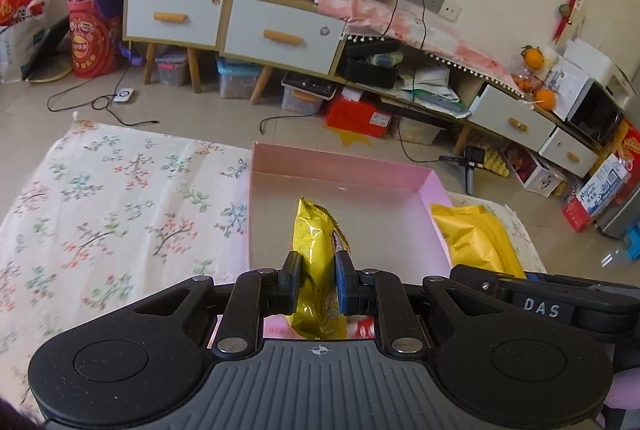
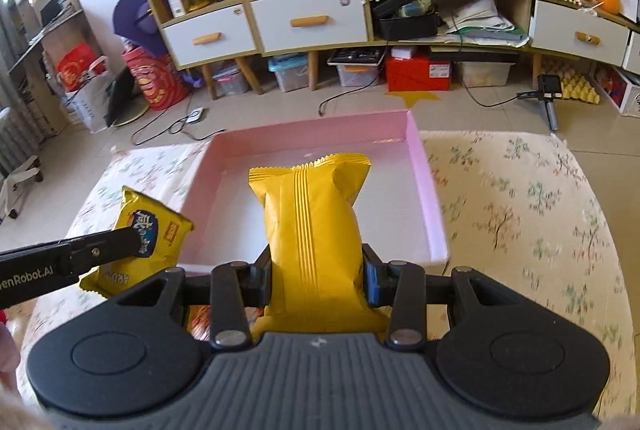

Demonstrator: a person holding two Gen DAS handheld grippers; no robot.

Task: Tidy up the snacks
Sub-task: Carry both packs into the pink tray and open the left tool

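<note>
My left gripper point(image 1: 318, 280) is shut on a shiny gold snack packet point(image 1: 316, 246), held edge-on above the near part of a shallow pink box point(image 1: 340, 174). My right gripper point(image 2: 316, 276) is shut on a matte yellow snack bag point(image 2: 312, 214), held upright over the near edge of the same pink box point(image 2: 428, 198). In the right wrist view the left gripper point(image 2: 120, 244) comes in from the left with the gold packet point(image 2: 154, 230) beside the box. In the left wrist view the yellow bag point(image 1: 476, 238) shows at the right, just outside the box wall. The box interior looks bare.
The box sits on a floral cloth point(image 1: 120, 214) over a low surface. Beyond it is tiled floor with cables point(image 1: 100, 102), storage bins and a red box point(image 1: 360, 114) under a long cabinet point(image 1: 240, 26). A small tripod point(image 2: 548, 102) stands on the floor at the right.
</note>
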